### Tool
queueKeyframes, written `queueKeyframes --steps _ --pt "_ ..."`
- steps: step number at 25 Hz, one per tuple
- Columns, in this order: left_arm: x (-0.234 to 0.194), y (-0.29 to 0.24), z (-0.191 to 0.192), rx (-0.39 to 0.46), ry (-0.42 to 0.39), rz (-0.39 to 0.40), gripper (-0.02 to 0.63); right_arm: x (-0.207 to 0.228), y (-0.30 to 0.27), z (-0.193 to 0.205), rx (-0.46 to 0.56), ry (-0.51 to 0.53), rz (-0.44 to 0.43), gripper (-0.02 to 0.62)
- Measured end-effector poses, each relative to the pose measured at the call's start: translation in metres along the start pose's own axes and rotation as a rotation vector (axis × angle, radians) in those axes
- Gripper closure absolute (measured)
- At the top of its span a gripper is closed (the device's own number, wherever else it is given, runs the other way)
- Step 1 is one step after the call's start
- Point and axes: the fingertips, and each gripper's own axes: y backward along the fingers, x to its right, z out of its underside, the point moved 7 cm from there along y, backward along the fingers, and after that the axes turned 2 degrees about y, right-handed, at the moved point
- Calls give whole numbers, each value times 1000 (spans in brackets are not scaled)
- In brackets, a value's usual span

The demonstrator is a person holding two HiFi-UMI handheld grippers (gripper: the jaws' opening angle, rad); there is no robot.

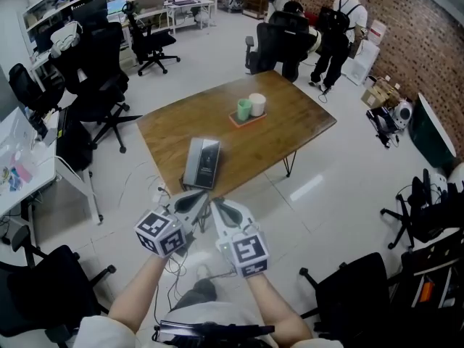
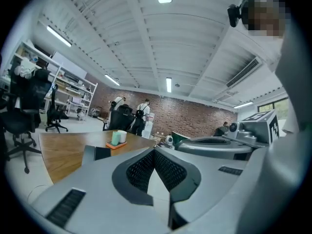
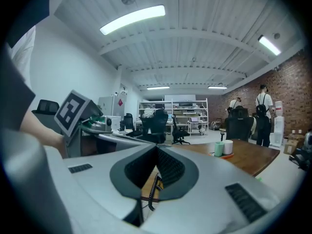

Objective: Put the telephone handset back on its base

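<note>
Phone point(image 1: 202, 162) lies at the table's point(image 1: 290, 122) near edge, long axis running from that edge toward the centre. Your grippers hang just short of that edge, the phone straight ahead. Left gripper point(image 1: 190, 203): fingers pressed together, empty. Right gripper point(image 1: 227, 213): likewise. Left looks slightly nearer. The handset seems seated, but it's too small to be sure.

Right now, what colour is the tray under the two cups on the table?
The tray is orange, clearest in the head view.
</note>
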Motion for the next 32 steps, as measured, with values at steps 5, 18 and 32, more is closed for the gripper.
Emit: queueKeyframes --steps 5,18,32 --pt "40 23 -6 60 -80 -74 603 -14 30 -7 39 23 -20 592" --pt "150 85 1 161 -222 -184 603 -50 120 -6 90 95 -59 594" --pt "234 138 17 167 -251 -214 603 -90 208 6 102 99 -55 594"
